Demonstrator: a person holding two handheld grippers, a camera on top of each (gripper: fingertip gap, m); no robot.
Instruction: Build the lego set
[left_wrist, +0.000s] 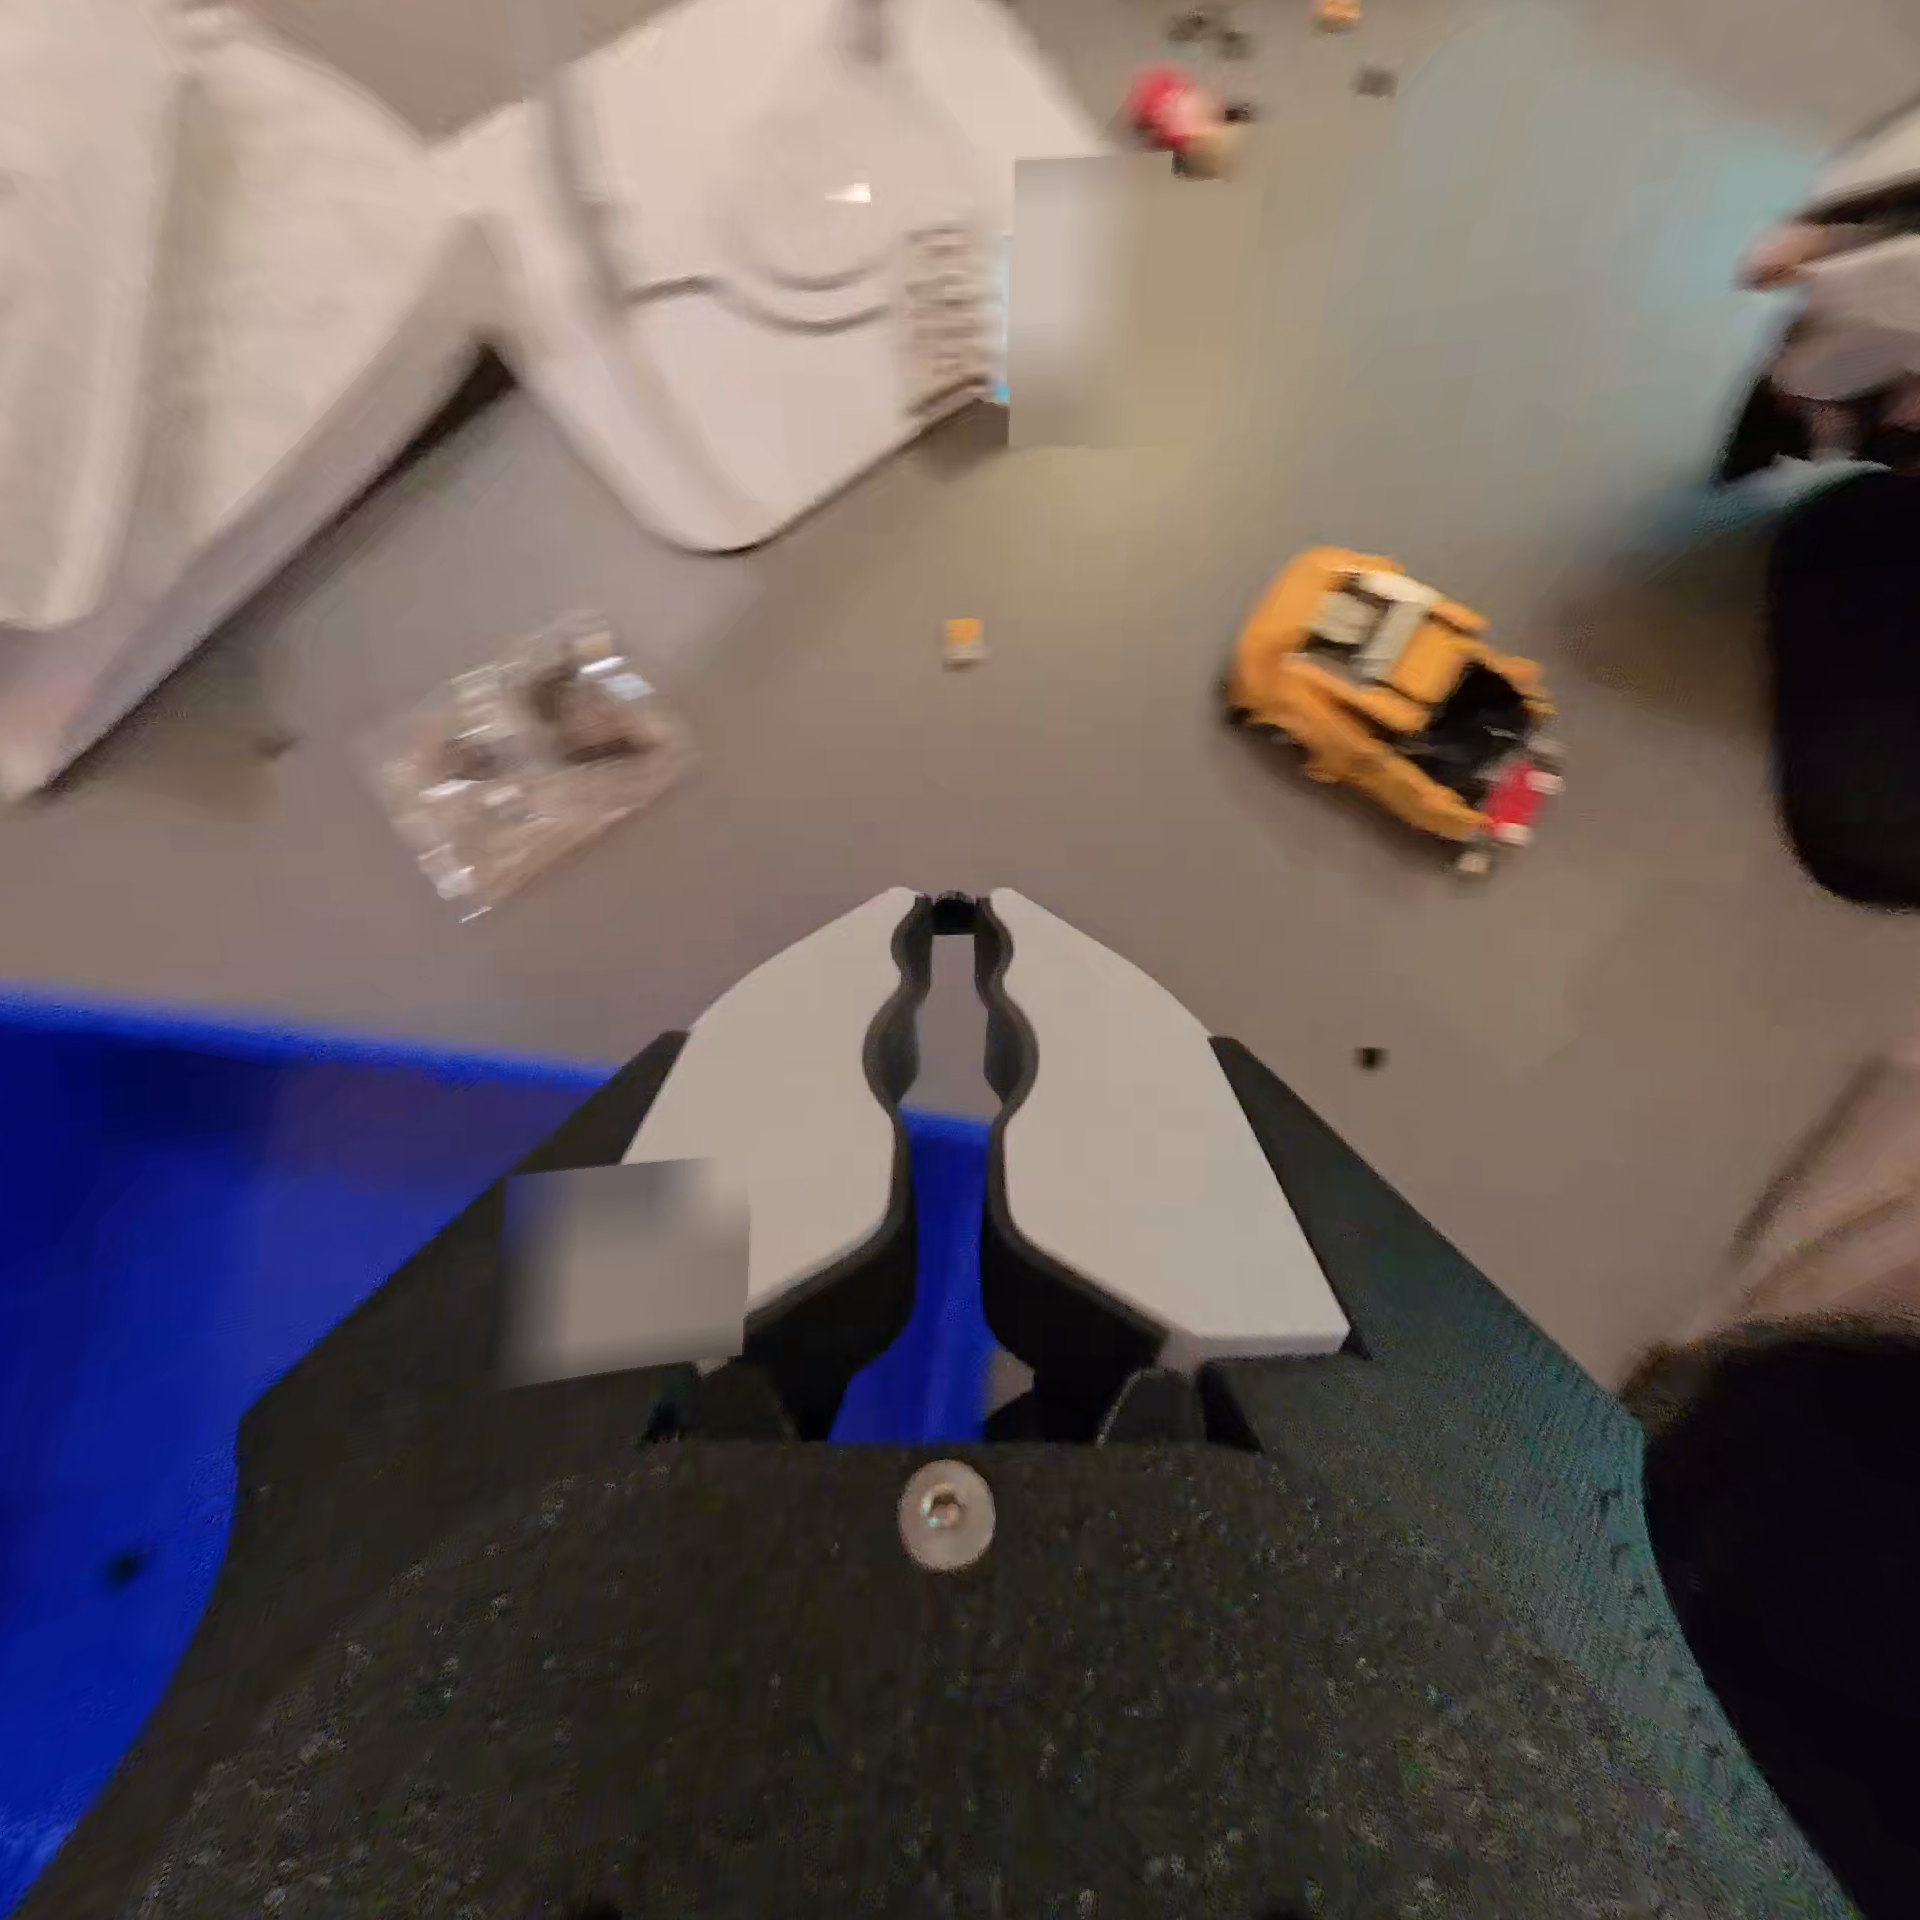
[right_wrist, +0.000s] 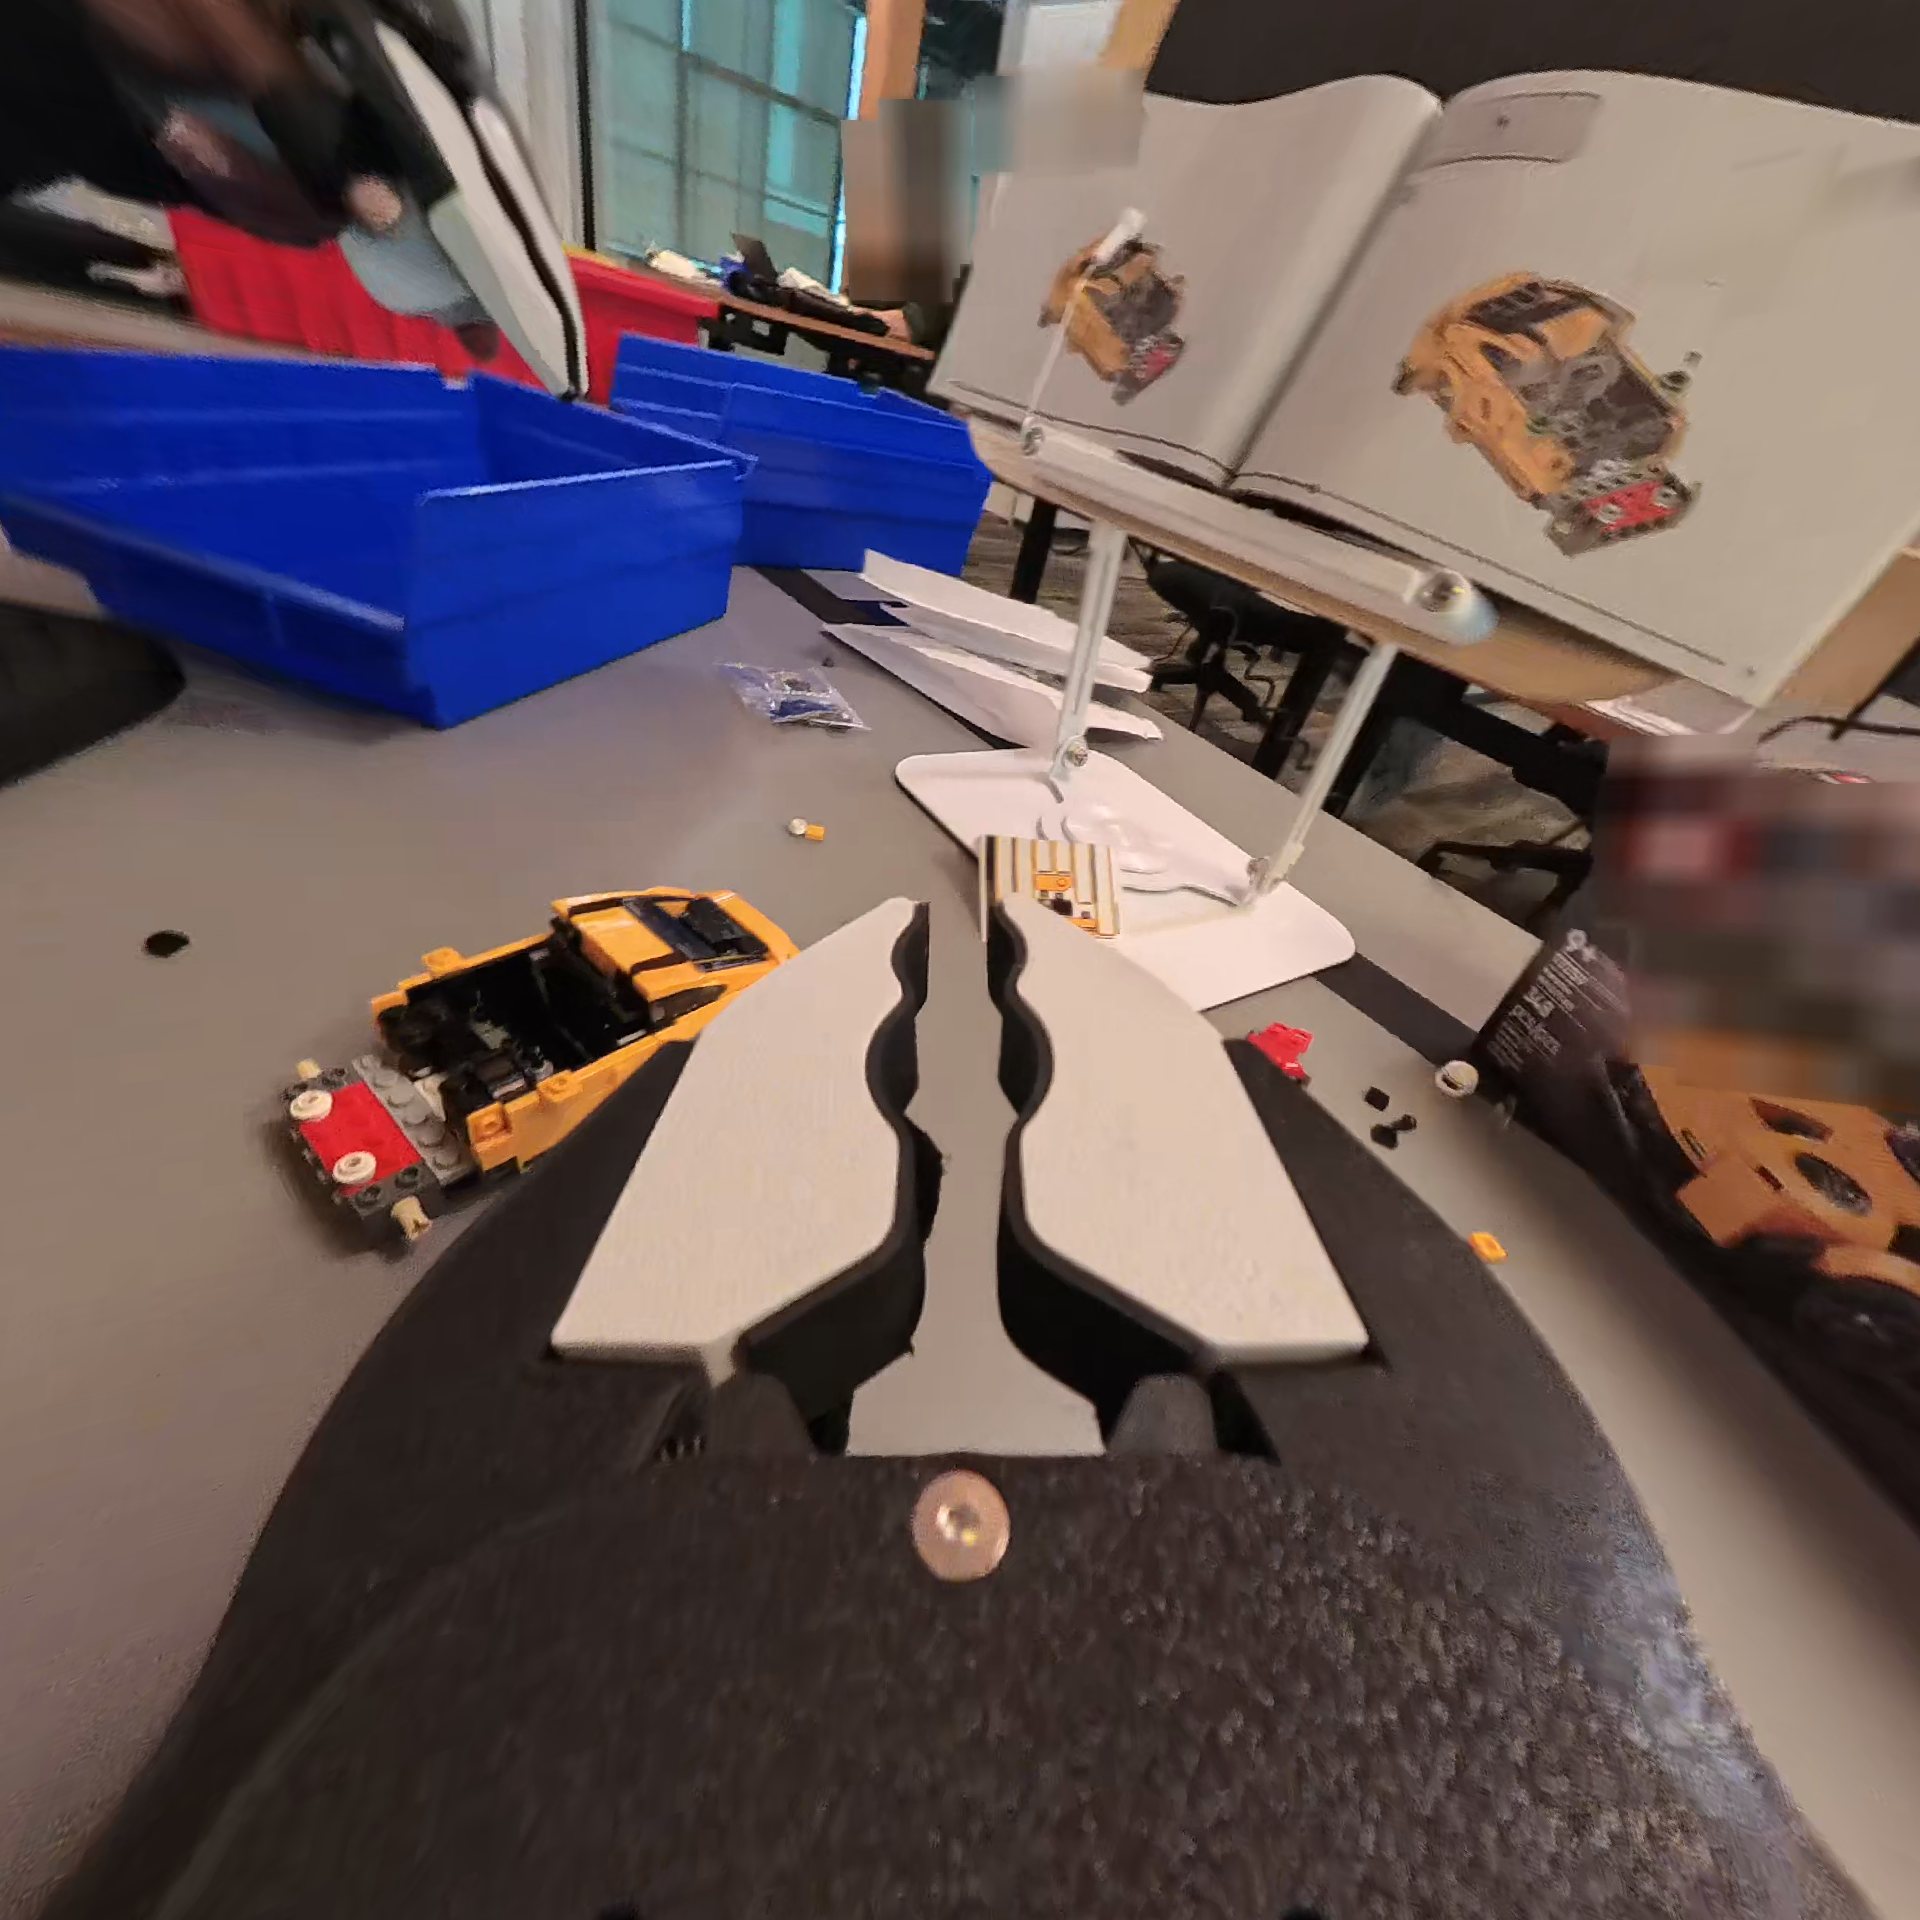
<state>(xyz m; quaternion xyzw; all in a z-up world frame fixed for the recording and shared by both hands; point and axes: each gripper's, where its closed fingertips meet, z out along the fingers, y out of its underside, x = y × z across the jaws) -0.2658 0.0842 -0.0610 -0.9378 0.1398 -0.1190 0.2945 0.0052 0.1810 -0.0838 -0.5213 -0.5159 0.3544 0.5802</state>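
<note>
Grey table (left_wrist: 1039, 831): left gripper (left_wrist: 953, 902) pinching small black piece (left_wrist: 951, 912).

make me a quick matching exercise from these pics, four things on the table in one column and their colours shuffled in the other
Things:
1. storage bin
2. partly built brick car
3. book stand base
4. loose brick by the right hand-held gripper

Colours:
A. white
B. red
C. blue
D. yellow-orange

Pairs: 1-C, 2-D, 3-A, 4-B
</note>
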